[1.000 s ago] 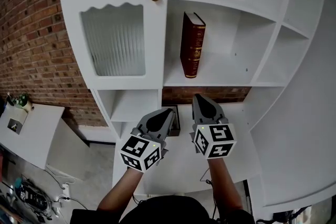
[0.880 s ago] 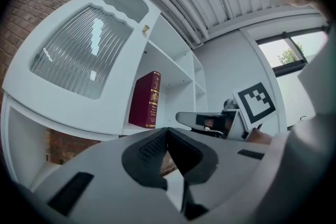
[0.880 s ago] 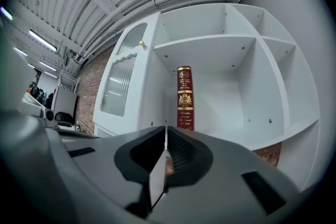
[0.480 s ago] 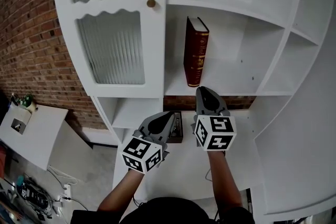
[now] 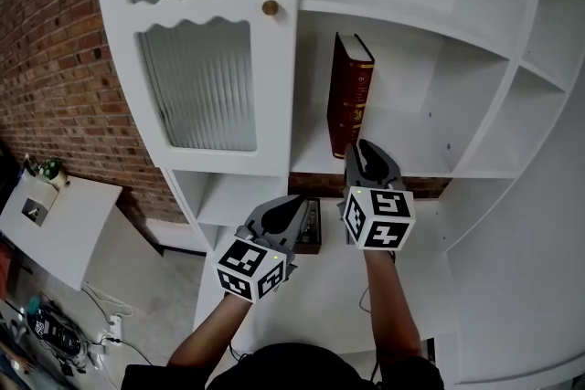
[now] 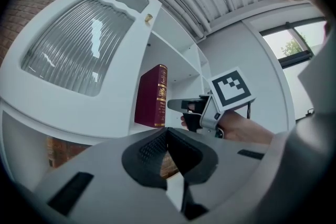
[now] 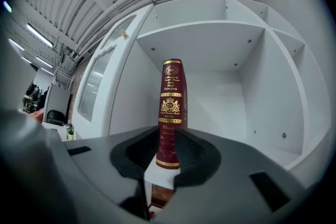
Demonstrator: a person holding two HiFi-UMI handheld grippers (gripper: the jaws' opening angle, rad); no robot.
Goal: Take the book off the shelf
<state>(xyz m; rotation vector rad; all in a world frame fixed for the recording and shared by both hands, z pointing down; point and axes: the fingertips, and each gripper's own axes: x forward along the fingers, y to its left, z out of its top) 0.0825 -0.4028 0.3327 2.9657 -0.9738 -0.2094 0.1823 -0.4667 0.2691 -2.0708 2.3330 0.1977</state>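
White shelving holding a red book backs onto a brick wall.

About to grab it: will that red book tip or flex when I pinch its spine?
Probably stiff: the book looks like a thick hardback. Likely to tip if nudged, since it stands upright alone on the shelf with nothing beside it. Its smooth-looking spine may be a bit slippery.

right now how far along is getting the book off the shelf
Nothing done yet: the book stands upright on the shelf. In hand: the right claw faces the spine's foot, jaws have just been opening, nothing between them yet. Still to do: grip it, pull it out. The left claw is shut.
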